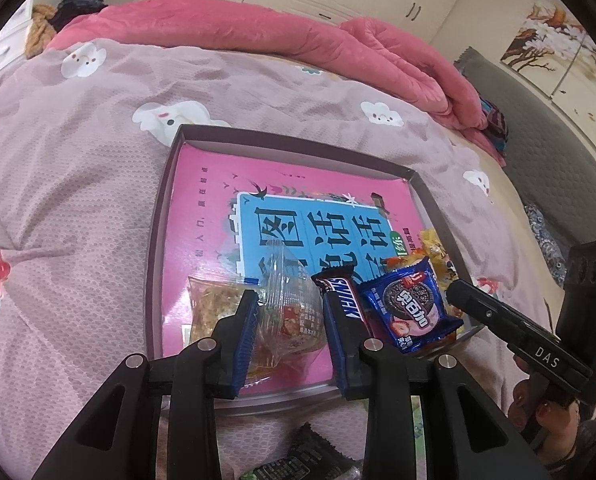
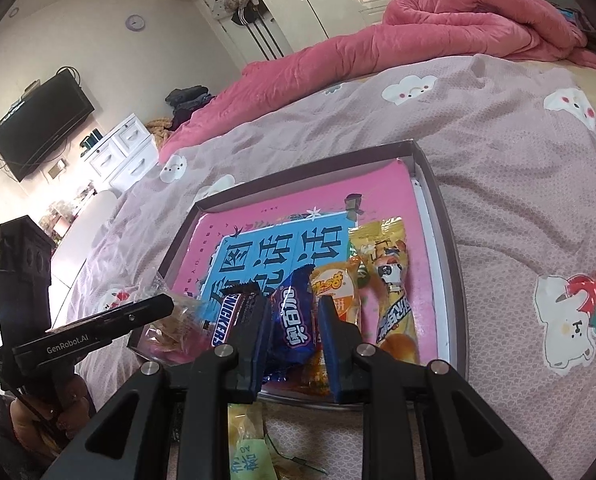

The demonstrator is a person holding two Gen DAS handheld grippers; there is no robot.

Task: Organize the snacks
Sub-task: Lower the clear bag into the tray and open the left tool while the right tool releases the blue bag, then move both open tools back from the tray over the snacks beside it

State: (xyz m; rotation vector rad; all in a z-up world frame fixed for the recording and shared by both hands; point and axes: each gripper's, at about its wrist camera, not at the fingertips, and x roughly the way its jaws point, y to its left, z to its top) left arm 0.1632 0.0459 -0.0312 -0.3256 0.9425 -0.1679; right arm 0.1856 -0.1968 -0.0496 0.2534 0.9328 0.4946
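Behind the left gripper (image 1: 290, 312), a clear packet (image 1: 286, 308) blurs.

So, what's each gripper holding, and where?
Left gripper: crinkly clear plastic snack packet, across its middle. Right gripper: blue foil cookie packet, by its near end.

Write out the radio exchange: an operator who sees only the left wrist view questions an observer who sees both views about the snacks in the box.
Operator: What lies right of the blue cookie packet?
Observer: An orange packet, then a long yellow packet nearest the box's right wall.
Operator: What is between the right gripper's fingers?
Observer: The blue cookie packet lies between them, with the orange packet's edge beside it.
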